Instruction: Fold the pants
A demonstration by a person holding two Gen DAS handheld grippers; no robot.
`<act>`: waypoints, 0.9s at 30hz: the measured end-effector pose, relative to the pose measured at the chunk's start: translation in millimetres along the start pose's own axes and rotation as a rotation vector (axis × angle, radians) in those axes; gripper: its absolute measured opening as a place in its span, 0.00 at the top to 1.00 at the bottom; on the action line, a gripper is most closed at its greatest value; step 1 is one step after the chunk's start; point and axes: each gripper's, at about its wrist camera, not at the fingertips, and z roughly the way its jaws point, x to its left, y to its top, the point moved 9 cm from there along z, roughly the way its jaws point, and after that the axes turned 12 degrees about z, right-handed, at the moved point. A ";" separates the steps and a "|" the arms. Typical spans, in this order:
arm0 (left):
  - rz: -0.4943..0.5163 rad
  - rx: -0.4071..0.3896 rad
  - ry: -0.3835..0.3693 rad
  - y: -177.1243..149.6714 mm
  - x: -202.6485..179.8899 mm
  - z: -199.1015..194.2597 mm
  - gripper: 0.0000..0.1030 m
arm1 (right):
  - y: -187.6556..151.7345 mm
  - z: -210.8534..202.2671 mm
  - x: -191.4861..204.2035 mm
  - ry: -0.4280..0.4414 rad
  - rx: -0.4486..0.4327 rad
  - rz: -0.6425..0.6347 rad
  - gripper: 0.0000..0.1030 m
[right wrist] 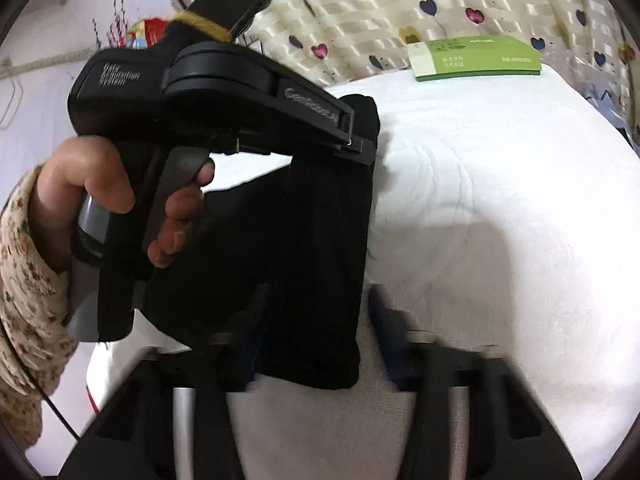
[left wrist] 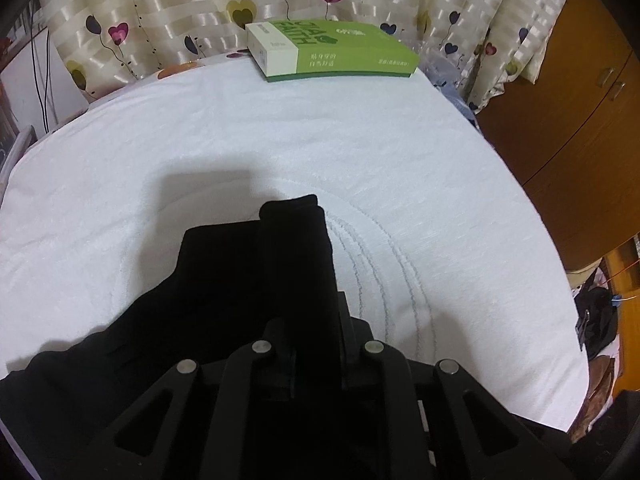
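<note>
Left gripper (left wrist: 310, 280) clamps black pants (left wrist: 224, 276), hanging lengthwise; right gripper (right wrist: 316, 332) parted around lower hem.

Free room and obstacles. The white bed cover (left wrist: 400, 152) lies bare ahead and to the right of the black pants (left wrist: 240, 280) — open passage there. At the far edge a green box (left wrist: 340, 50) stands against the heart-print curtain (left wrist: 180, 8), closing that side. A wooden cabinet (left wrist: 580, 80) bounds the right. The left claw (right wrist: 360, 148) — clamped on the pants — blocks the left.
</note>
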 end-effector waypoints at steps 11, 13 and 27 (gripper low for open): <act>0.003 -0.078 -0.059 23.3 -19.6 -24.1 0.86 | 18.2 -53.5 -6.4 -0.020 -0.126 -0.035 0.90; 0.016 -0.101 -0.080 30.4 -29.4 -30.4 0.86 | 25.0 -60.1 -8.9 -0.023 -0.139 -0.017 0.90; -0.002 -0.213 -0.115 16.8 8.5 -96.3 0.86 | 20.4 -52.2 93.4 0.112 -0.123 -0.234 0.90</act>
